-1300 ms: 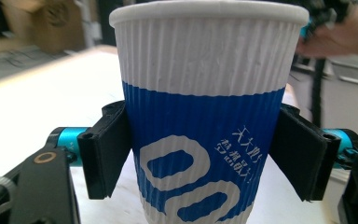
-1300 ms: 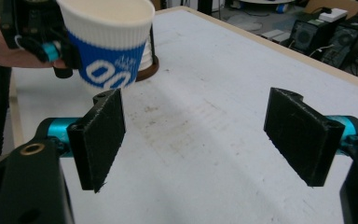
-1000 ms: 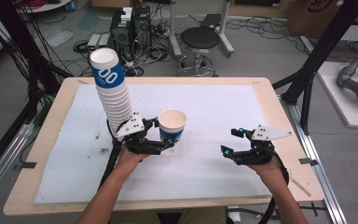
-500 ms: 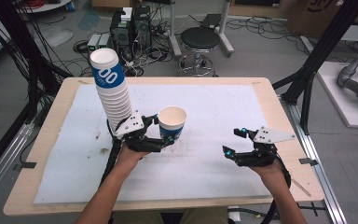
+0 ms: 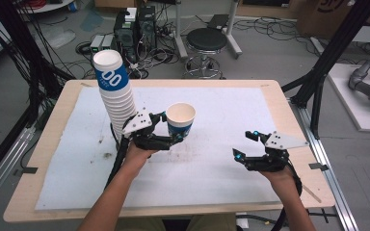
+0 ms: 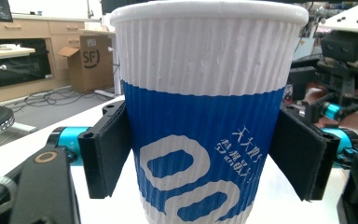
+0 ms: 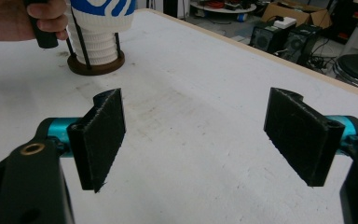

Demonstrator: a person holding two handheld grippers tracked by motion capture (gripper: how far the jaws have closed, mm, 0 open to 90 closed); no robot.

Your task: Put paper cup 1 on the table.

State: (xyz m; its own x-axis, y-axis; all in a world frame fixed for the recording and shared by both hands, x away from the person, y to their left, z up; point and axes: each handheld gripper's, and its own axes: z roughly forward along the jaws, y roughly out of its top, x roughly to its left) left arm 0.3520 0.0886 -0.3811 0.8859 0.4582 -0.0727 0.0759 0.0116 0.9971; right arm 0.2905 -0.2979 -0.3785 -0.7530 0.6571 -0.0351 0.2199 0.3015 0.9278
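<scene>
Paper cup held above a table, spare gripper waiting.

Near right, the right gripper point(image 5: 244, 144) hangs with jaws spread, empty. Left of centre, the left gripper point(image 5: 169, 129) clasps a blue-and-white paper cup point(image 5: 180, 119) upright; squeezing could crush it. Far left, the leaning cup stack point(image 5: 115, 94) may topple if bumped.

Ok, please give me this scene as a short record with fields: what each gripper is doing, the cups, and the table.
left gripper: shut on a cup, jaws pressing both its sides, cup upright and lifted off the table
cup: white top, blue lower band with white print, ribbed wall
right gripper: open, nothing between the jaws, held above the table's right part
stack: tall tower of the same cups, leaning a little, in a round dark holder with thin rods
table: white sheet with some dirty marks on a wooden top
</scene>
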